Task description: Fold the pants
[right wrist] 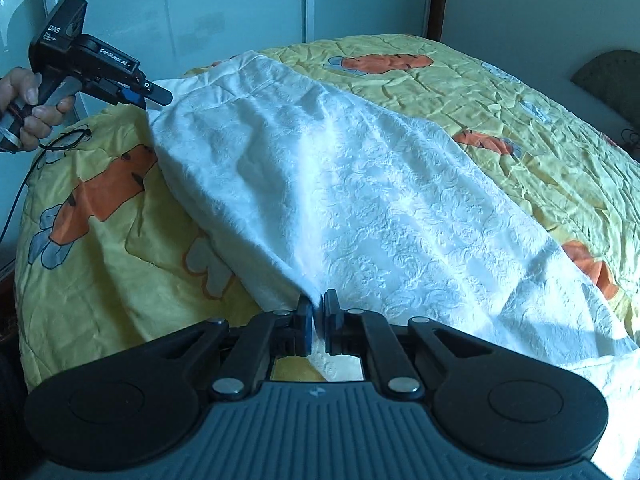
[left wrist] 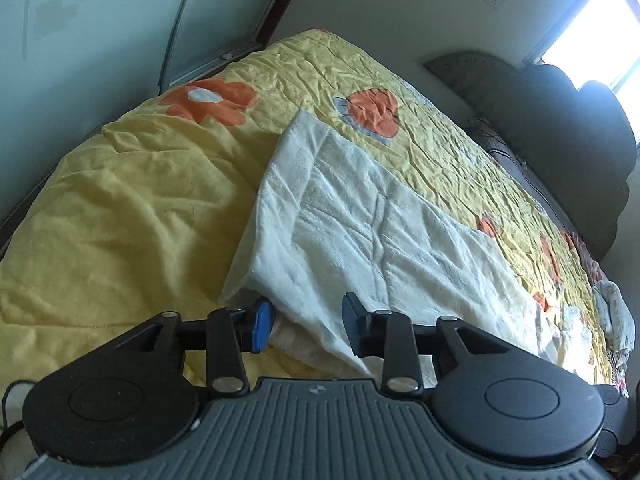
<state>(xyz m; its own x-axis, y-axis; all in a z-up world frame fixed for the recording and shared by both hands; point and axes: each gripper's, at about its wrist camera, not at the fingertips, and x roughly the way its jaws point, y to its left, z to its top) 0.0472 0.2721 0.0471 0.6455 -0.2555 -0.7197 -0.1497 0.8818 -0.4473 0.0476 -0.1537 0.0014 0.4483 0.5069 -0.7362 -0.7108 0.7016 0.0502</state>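
The white fleece pants [left wrist: 360,216] lie stretched across a yellow quilted bed [left wrist: 120,208]. In the left wrist view my left gripper [left wrist: 308,326] is open, its blue pads on either side of the near edge of the pants without clamping it. In the right wrist view the pants [right wrist: 360,200] run from my right gripper [right wrist: 318,322], which is shut on a fold of their edge, up to the left gripper [right wrist: 154,94] at the far corner, held by a hand.
The quilt [right wrist: 520,112] has orange flower patches. Grey pillows [left wrist: 560,120] pile at the bed's head by a bright window [left wrist: 600,20]. Pale sliding wardrobe doors [right wrist: 200,12] stand behind the bed. A black cable [right wrist: 48,152] hangs from the left gripper.
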